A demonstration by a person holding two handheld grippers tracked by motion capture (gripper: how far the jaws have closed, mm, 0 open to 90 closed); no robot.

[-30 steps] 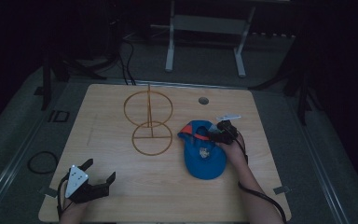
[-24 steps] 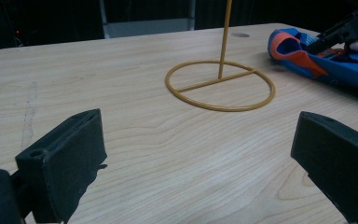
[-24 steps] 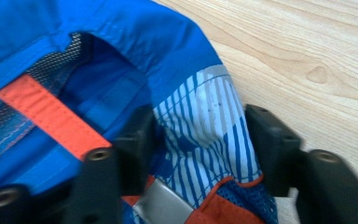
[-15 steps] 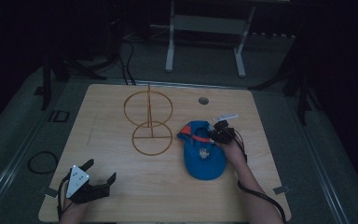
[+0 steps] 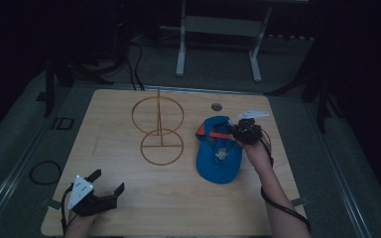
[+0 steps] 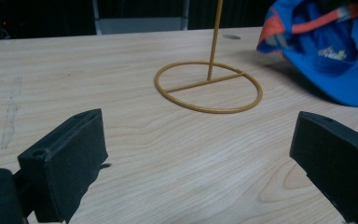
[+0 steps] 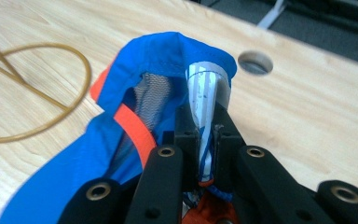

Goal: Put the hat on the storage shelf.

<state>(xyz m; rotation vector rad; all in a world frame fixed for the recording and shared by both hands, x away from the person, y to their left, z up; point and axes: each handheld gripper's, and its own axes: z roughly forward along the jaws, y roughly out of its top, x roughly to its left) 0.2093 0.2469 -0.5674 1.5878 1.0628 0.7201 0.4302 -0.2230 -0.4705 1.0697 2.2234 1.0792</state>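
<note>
The blue cap (image 5: 220, 156) lay upside down in the right half of the high view, on the wooden surface (image 5: 129, 198), with its orange strap (image 5: 217, 135) at the upper edge. That rear edge was raised off the surface, while the brim end, toward the bottom of the frame, rested flat.

The right gripper (image 5: 239, 130) stood at the cap's upper right edge. Its fingers (image 7: 187, 126) had just been closing and, in the right gripper view, were clamped narrowly on the cap's rear rim, with blue fabric and a white inner label (image 7: 206, 93) pinched between them. Mesh lining and the orange strap showed to the left of the grip.

The left gripper (image 5: 107, 186) sat at the lower left of the high view, near the front edge of the surface and well apart from the cap. Its fingers (image 6: 67, 158) stood wide with nothing between them.

A yellow wire stand (image 5: 159, 131), made of a flat ring base, an upright rod and an upper ring, stood at the centre of the high view, just left of the cap. Whether the two touched could not be told. A round hole (image 5: 217, 106) in the surface lay above the cap.
</note>
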